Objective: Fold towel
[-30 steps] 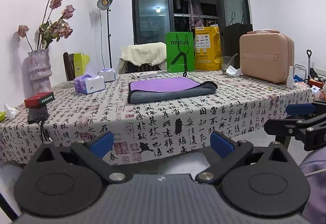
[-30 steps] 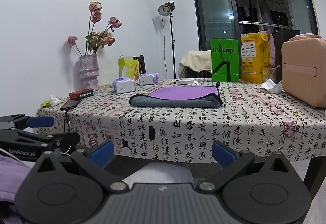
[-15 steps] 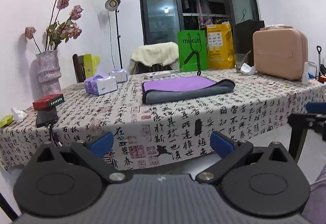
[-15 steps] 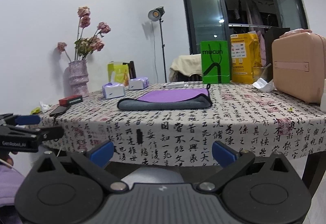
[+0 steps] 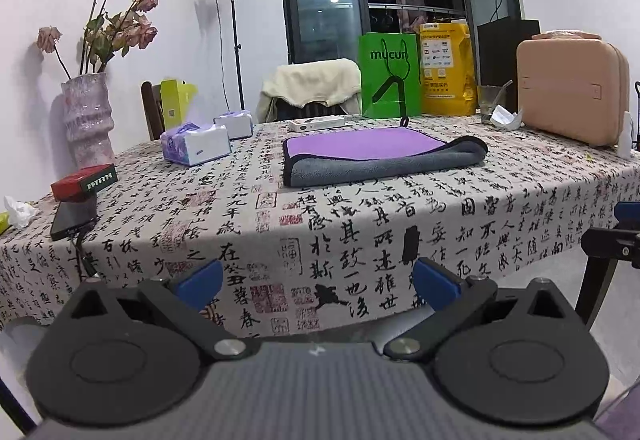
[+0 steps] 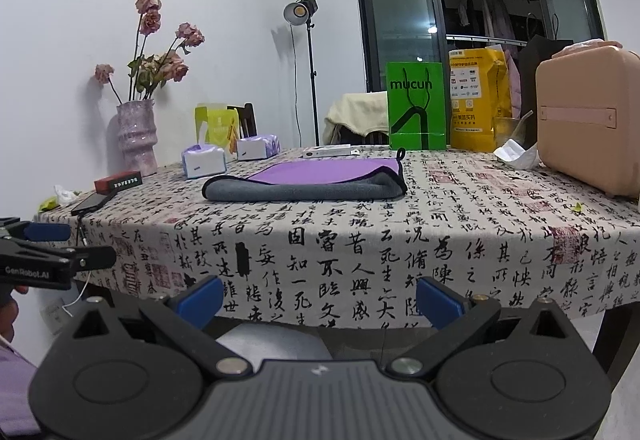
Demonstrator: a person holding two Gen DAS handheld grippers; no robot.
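Towel [image 5: 376,153], purple over grey, lies folded flat on the calligraphy-print tablecloth [image 5: 360,224], well ahead of both grippers with nothing between. Tissue boxes [image 5: 196,143] sit ahead-left of it, a green bag [image 5: 390,75] reading "mucun" beyond, a pink case [image 5: 572,87] ahead-right. Left gripper [image 5: 318,286] and right gripper [image 6: 320,300] hang level off the table edge, jaws wide apart, holding nothing.

Table [image 5: 400,224] covered by white cloth printed with black calligraphy and red seals. Centre: folded purple-and-grey towel [image 5: 376,155]. Left edge: pink ceramic vase [image 5: 86,119], red flat box [image 5: 84,181], black phone [image 5: 74,215], two tissue boxes [image 5: 196,143]. Far side: white slim box [image 5: 316,123], green paper bag [image 5: 390,75], yellow bag [image 5: 446,69], peach hard case [image 5: 572,91].
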